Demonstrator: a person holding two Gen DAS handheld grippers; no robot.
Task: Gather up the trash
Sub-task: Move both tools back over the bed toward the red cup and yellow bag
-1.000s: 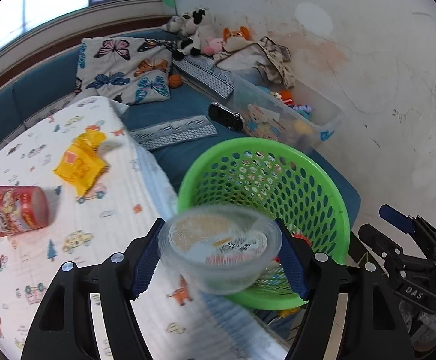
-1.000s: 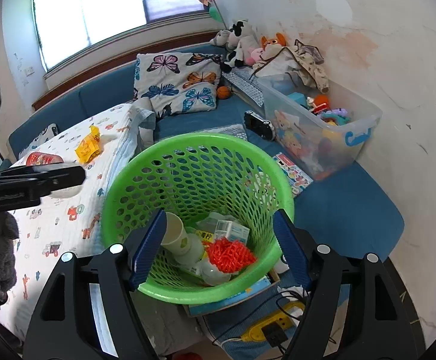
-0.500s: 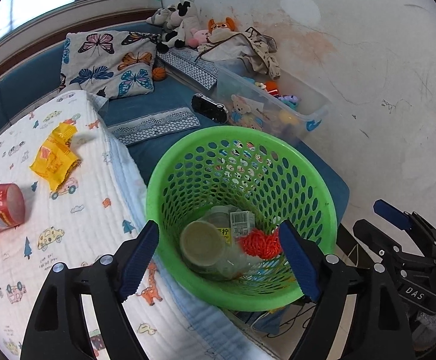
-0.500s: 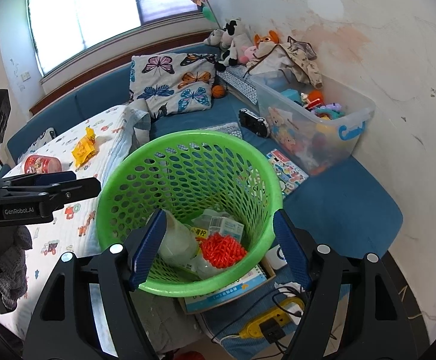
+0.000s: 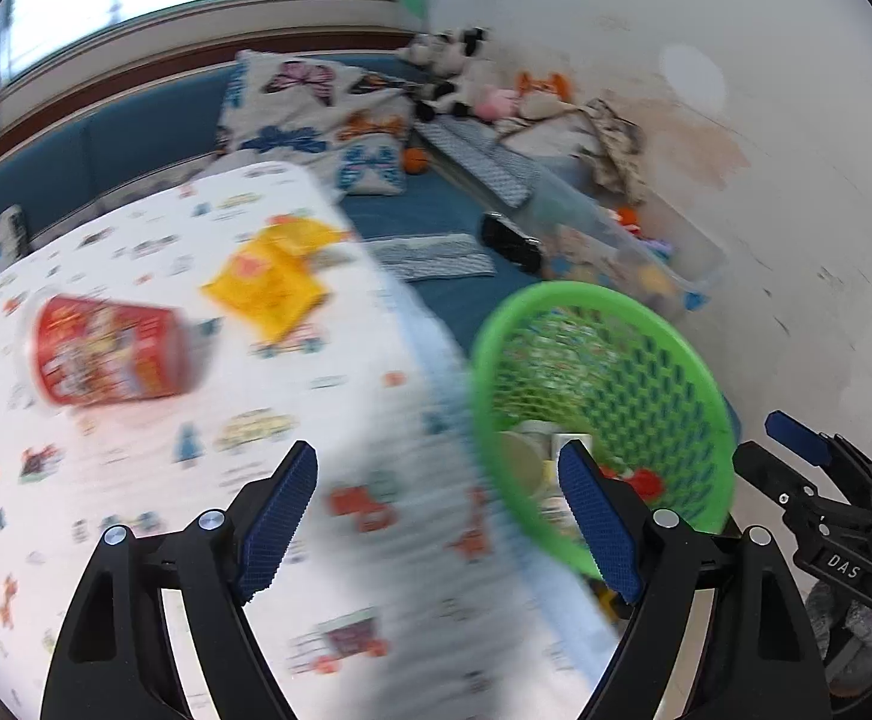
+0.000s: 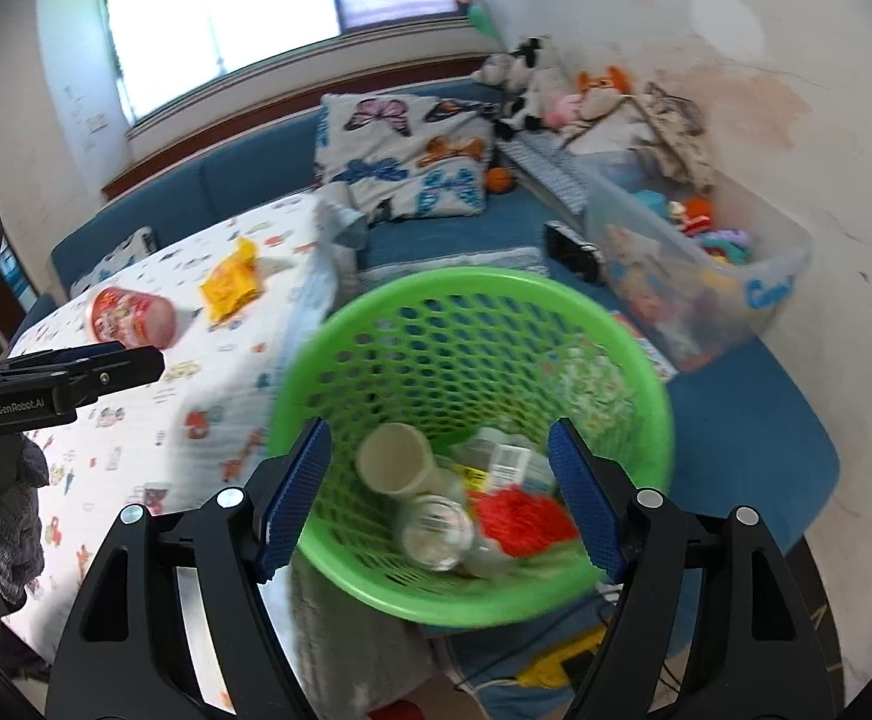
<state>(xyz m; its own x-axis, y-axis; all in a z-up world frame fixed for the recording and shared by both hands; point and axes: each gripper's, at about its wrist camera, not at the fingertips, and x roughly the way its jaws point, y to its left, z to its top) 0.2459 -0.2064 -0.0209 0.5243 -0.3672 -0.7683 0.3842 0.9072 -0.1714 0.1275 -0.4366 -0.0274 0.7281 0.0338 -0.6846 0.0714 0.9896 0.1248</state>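
Two hand-held tools work beside a cloth-covered worktop (image 5: 136, 468). The left tool (image 5: 436, 516) is wide open and empty above the cloth. The right tool (image 6: 439, 492) is also open and empty, over a green basket (image 6: 634, 360) that already holds a cup, a clear bowl and other trash. Two pieces remain on the worktop: a red can (image 5: 109, 351) lying on its side, its long axis running left to right, and a yellow wrapper (image 5: 268, 285) just beyond it. Both lie ahead and left of the left tool, which looks nearer to them.
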